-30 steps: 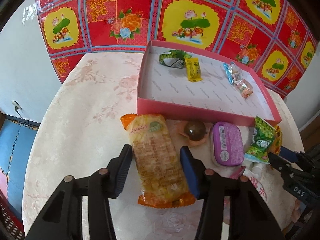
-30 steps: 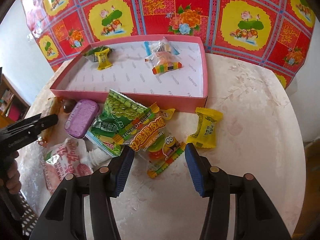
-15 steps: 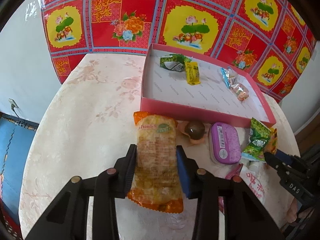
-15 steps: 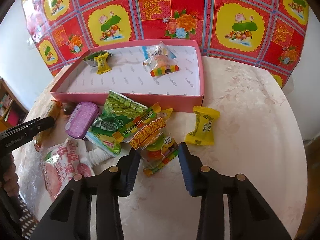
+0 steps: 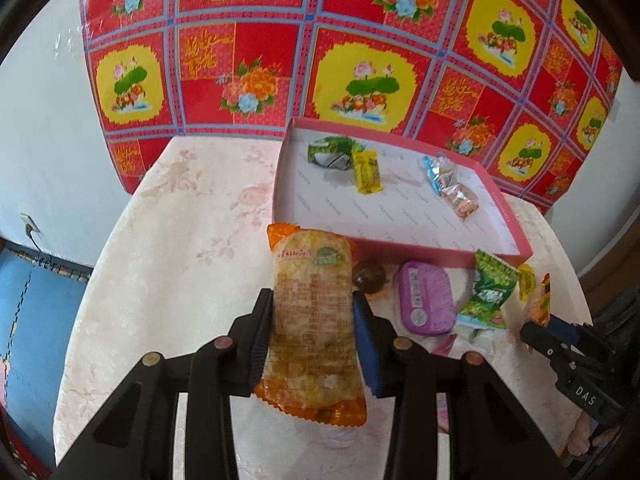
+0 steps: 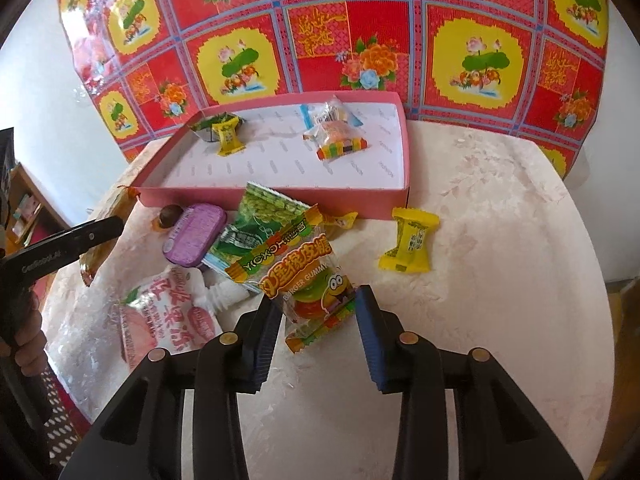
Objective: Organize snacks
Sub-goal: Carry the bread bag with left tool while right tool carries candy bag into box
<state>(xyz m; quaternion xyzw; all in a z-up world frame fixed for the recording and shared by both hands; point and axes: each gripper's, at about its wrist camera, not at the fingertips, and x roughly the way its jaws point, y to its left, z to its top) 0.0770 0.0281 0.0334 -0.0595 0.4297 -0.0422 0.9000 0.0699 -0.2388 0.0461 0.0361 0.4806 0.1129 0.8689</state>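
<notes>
Left wrist view: left gripper [image 5: 313, 344] pinching the orange snack pack [image 5: 312, 320]; right wrist view: right gripper [image 6: 318, 334] pinching the gummy bag [image 6: 308, 284] above the worktop [image 6: 500, 280].

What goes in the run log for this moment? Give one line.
left fingers: shut on orange snack pack | right fingers: shut on burger gummy packet | pink box: four snacks inside

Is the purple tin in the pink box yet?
Out. The purple tin lies on the table, outside the pink box's near wall.
</notes>
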